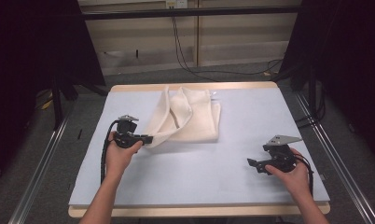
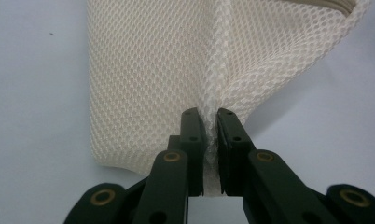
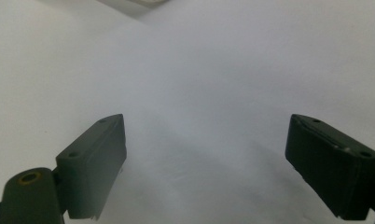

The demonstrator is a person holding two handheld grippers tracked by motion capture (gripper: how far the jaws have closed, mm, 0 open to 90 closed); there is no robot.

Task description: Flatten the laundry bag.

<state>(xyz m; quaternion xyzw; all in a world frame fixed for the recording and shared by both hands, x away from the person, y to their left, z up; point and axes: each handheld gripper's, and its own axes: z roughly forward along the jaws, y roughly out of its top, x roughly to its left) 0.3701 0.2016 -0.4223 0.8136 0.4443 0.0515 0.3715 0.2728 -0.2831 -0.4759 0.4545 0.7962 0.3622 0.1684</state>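
Observation:
A cream mesh bag [image 1: 190,116] lies crumpled on the pale blue table top [image 1: 232,154], towards the far middle. My left gripper [image 1: 148,139] is shut on the bag's near left corner and holds that corner a little off the table. In the left gripper view the mesh bag [image 2: 153,70] is pinched into a ridge between the two black jaws of my left gripper [image 2: 210,116]. My right gripper [image 1: 252,163] rests low at the table's right, well apart from the bag. Its jaws stand wide in the right gripper view, where my right gripper [image 3: 206,135] has bare table between them.
The table top ends in a wooden edge [image 1: 195,211] at the front. Dark curtains [image 1: 36,51] hang at both sides. Metal rails [image 1: 41,163] run along the floor beside the table, and black cables [image 1: 190,65] trail on the floor beyond it.

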